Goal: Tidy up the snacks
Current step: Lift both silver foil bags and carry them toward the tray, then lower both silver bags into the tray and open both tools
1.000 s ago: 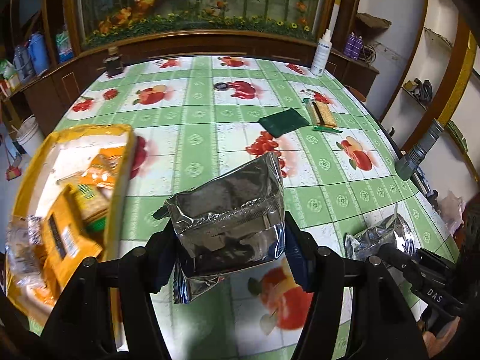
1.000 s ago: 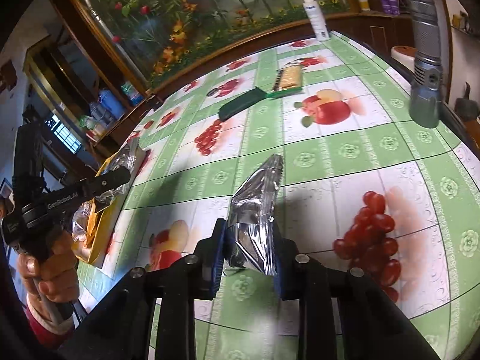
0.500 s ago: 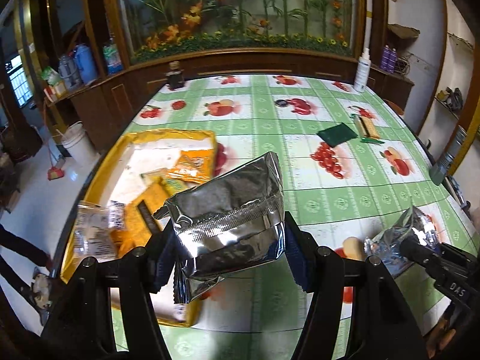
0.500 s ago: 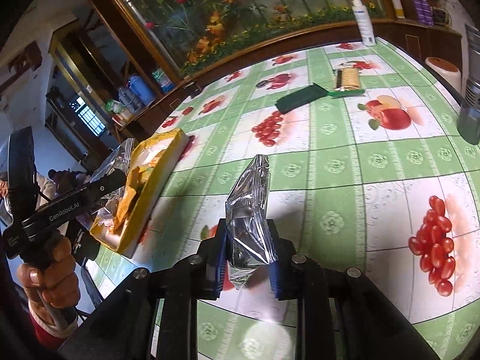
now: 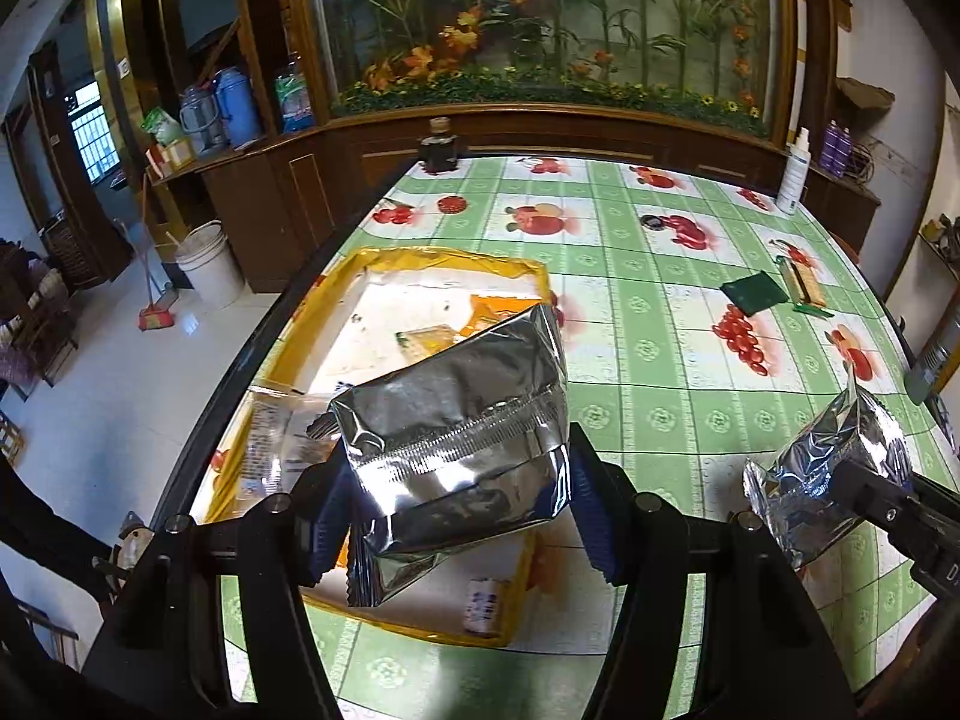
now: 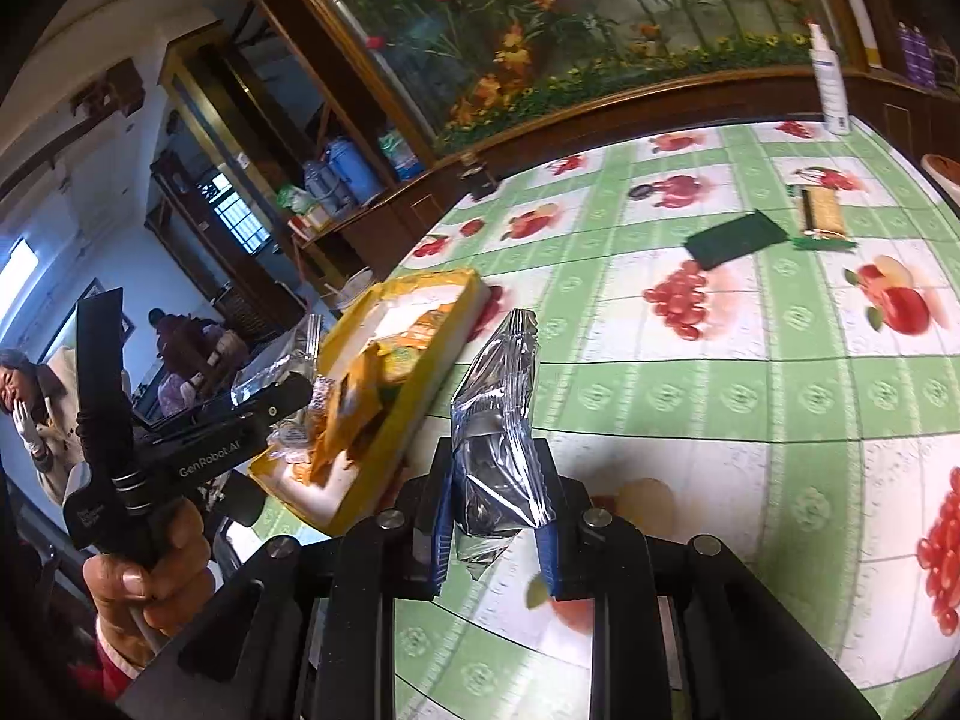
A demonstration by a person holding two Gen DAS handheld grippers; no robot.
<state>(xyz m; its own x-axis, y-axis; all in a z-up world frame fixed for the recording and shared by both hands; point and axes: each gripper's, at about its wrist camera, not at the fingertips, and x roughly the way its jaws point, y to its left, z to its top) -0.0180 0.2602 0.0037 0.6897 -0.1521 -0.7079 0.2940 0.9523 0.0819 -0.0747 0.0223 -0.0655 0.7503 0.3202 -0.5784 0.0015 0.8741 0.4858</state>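
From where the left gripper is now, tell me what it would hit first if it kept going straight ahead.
Probably the yellow tray: the left gripper, jaws shut on a silver packet, points down over it. The packet would likely touch the snacks inside first, though depth is hard to judge.

From my left camera, the foil pouch [image 5: 456, 438] covers the middle of the yellow tray [image 5: 447, 257], so I can't see what lies under it. The clear packet [image 5: 273, 441] at the tray's near corner is smeared; I can't read its print. The small label [image 5: 485, 605] beyond the pouch's lower edge is illegible too. My right tongs [image 5: 864, 498] are cut off by the frame's right edge. On the right camera, the second pouch [image 6: 498, 426] faces me edge-on, its front unseen.
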